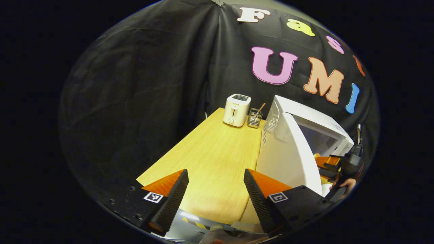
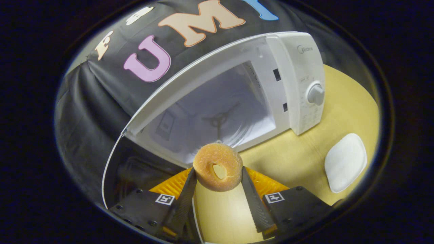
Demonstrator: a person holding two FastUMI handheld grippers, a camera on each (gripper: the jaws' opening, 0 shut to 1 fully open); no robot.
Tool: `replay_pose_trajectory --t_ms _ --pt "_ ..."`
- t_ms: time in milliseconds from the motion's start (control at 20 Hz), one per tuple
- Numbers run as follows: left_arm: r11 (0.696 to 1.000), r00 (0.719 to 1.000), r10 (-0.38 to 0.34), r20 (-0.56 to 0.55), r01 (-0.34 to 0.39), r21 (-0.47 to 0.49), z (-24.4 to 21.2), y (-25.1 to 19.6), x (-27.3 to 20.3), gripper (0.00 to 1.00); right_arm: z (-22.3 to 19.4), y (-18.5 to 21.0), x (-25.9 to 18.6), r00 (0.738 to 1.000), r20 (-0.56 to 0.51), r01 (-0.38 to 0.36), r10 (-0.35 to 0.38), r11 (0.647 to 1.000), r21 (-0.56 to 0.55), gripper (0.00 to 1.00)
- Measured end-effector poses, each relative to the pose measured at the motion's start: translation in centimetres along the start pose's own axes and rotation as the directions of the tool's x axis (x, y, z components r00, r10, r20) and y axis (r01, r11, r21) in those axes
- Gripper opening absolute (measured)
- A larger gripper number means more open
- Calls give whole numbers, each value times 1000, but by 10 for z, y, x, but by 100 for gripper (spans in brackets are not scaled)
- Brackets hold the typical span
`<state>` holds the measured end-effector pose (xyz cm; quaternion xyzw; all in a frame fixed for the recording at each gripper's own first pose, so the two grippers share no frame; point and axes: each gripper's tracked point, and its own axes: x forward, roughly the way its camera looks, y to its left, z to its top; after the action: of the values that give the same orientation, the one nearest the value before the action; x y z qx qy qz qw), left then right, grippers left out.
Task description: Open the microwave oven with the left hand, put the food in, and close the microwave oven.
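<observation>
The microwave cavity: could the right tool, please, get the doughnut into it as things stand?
Probably yes. The microwave door stands swung open, the cavity looks bare, and the right tool, shut on the doughnut, faces the opening with nothing between.

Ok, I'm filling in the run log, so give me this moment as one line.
microwave door: open | right gripper: shut on doughnut, in front of cavity | left gripper: open, empty | step: food not yet inside

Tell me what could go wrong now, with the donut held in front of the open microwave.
The right gripper pinches the donut only by its sides, near the fingertips; it might slip before reaching the microwave cavity. The open door stands near the left gripper, which could knock it.
</observation>
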<state>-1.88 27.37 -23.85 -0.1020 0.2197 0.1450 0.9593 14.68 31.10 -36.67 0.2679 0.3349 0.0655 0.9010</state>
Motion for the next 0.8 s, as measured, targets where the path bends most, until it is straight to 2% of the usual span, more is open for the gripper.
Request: replay_pose_trajectory --t_ms 250,300,400,800 --pt "1000 999 -3 -36 4 27 -2 4 12 96 28 -4 46 994 89 59 -63 997 52 81" --pt "999 999 -7 -38 9 35 -2 3 15 96 33 -7 52 992 103 72 -78 995 63 75" --pt "999 999 -15 -44 17 41 1 -1 17 96 40 -12 63 986 133 95 -104 993 72 74" --pt "998 997 -23 -67 27 54 -1 -2 26 97 53 -1 102 972 207 101 -112 993 63 74"
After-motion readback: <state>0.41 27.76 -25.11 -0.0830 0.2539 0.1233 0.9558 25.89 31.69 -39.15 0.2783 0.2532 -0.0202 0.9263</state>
